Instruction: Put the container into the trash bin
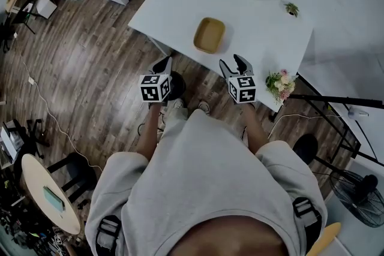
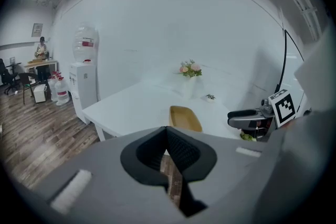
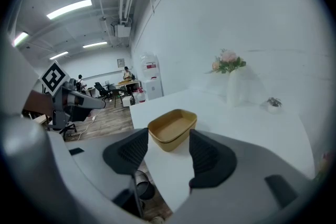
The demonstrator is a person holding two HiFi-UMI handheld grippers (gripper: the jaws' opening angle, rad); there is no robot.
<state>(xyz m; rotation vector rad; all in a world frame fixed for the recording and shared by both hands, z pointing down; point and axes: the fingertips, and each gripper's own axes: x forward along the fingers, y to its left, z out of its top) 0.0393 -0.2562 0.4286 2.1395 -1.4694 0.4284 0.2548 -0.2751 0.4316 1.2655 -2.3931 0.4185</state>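
The likeliest slip is a poor pinch on the shallow tan rectangular container. It sits empty and untouched on the white table, close to the near edge. Its thin sloping wall could squirm out of a one-sided grip, or the light tray could skid toward the far side if a pad nudges it first. The right gripper has its jaws spread wide with nothing between the pads, lined up on the container but short of it. The left gripper has its jaws pressed together on nothing, so it can give no support unless it opens. A second risk is the drop: the dark round trash bin stands on the wood-plank floor just off the table's near edge (partly under the left gripper in the head view), and the wide tray may catch on its rim. Room is generous to the table's left and near sides, but the bunch of pink and white flowers at the near right corner crowds the right gripper's outer side.
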